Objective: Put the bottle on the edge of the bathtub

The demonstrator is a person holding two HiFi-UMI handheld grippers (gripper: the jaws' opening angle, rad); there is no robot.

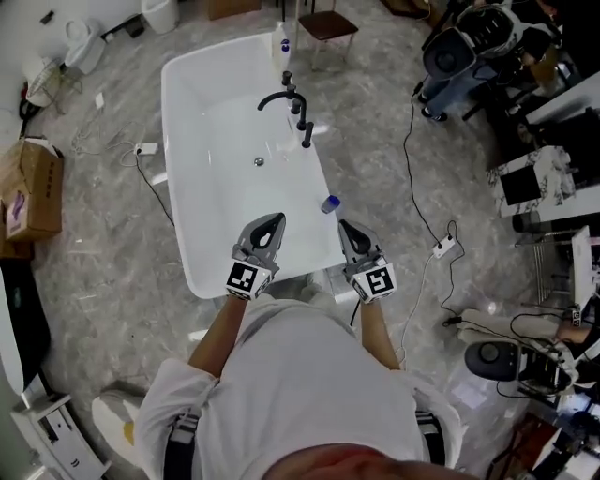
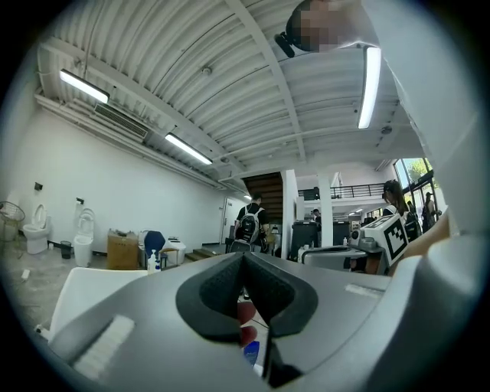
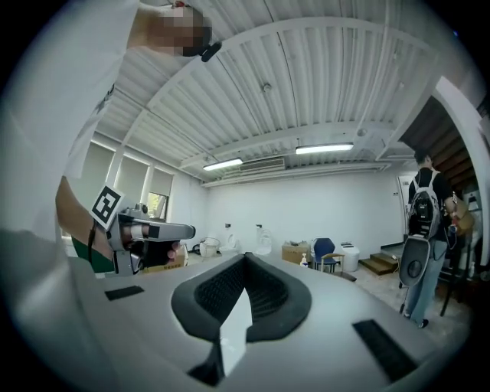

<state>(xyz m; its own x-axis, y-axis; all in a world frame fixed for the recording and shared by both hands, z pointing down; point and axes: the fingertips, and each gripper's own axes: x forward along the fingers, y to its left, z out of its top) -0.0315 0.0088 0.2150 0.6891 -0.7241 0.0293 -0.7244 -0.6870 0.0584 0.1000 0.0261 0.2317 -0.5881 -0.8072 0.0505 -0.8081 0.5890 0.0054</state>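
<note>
A small bottle with a blue cap (image 1: 330, 203) lies on the right rim of the white bathtub (image 1: 202, 187). A taller white bottle (image 1: 282, 42) stands at the tub's far end, behind the black faucet (image 1: 289, 103). My left gripper (image 1: 275, 219) hovers over the tub's near end, jaws shut with nothing in them. My right gripper (image 1: 344, 226) sits just below the small bottle, apart from it, also shut and empty. Both gripper views look level across the room; in each the pads (image 2: 245, 259) (image 3: 245, 259) meet at the tips.
A power strip and cable (image 1: 441, 247) lie on the floor right of the tub. A cardboard box (image 1: 30, 187) sits at the left, a chair (image 1: 326, 26) beyond the tub, and equipment carts (image 1: 534, 178) at the right. People (image 2: 249, 226) stand further off in the hall.
</note>
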